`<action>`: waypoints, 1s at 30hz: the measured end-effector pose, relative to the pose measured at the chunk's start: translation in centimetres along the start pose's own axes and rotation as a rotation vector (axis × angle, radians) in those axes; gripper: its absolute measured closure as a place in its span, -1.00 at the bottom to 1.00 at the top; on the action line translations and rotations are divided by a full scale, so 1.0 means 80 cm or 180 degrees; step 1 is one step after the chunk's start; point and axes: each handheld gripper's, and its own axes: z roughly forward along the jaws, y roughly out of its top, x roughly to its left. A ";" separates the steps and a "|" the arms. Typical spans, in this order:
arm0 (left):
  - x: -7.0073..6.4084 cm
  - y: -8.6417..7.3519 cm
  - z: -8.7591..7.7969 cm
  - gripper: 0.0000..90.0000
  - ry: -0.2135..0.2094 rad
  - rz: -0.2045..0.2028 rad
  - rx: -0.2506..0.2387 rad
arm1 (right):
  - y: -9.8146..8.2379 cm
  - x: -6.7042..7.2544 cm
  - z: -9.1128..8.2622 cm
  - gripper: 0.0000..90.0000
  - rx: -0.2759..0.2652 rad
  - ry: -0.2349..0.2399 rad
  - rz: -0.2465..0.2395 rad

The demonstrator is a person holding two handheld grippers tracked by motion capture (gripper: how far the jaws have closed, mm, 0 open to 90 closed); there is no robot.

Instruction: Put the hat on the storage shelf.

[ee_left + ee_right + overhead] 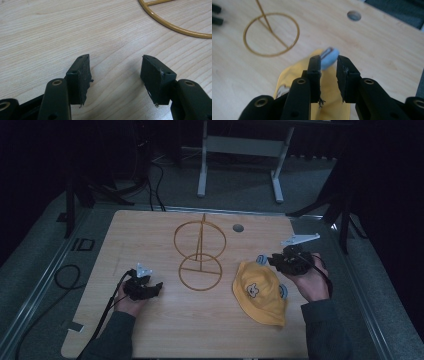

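I judge the job is to put the yellow hat (261, 292) on the gold wire stand (200, 252), and I am at the grasping step. The hat lies flat on the table (150, 335) towards its right edge, just beside the stand's base ring, which sits near the middle. My right gripper (329, 65) is above the hat's blue ear (329, 58); its jaws are narrow but not closed, holding nothing yet. My left gripper (115, 75) rests released near the left edge, over bare wood. Next I should close on the ear or brim firmly, then lift.
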 end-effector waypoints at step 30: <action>0.000 0.000 0.000 -0.08 -0.0002 0.0011 0.0003 | -0.011 -0.001 0.041 0.28 0.1259 0.0442 0.0156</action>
